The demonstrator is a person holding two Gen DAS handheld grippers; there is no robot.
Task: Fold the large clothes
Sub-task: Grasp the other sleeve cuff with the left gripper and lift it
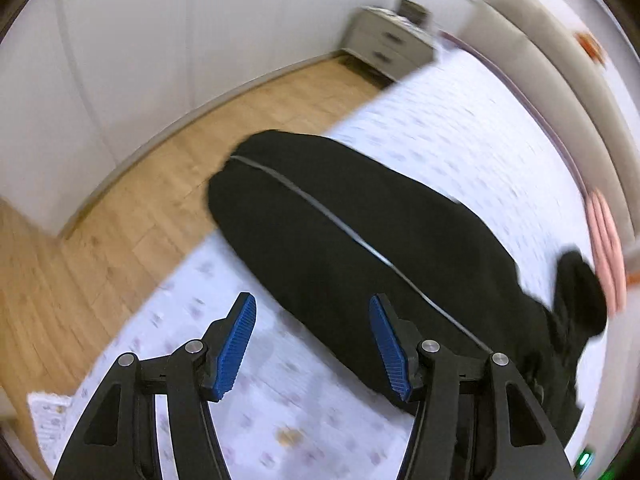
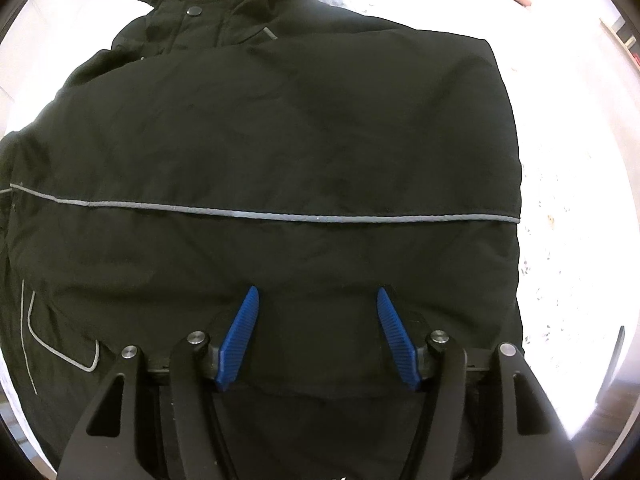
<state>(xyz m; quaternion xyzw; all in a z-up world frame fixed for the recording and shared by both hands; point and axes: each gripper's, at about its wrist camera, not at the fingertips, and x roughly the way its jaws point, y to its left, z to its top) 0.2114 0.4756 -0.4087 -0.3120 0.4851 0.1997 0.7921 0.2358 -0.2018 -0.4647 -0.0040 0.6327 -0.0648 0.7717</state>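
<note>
A large black jacket (image 1: 360, 216) with a thin grey reflective stripe lies across a bed with a white patterned sheet (image 1: 472, 120). My left gripper (image 1: 312, 308) is open and empty, held above the sheet at the jacket's near edge. In the right wrist view the jacket (image 2: 280, 128) fills the frame, collar with a snap button at the top. My right gripper (image 2: 318, 300) is open and empty, close over the jacket's lower part below the grey stripe.
Wooden floor (image 1: 132, 216) lies left of the bed, with a white wall behind. A grey drawer unit (image 1: 388, 40) stands at the far corner. A padded headboard (image 1: 560, 64) runs along the right. Pink bedding (image 1: 608, 240) lies at the right edge.
</note>
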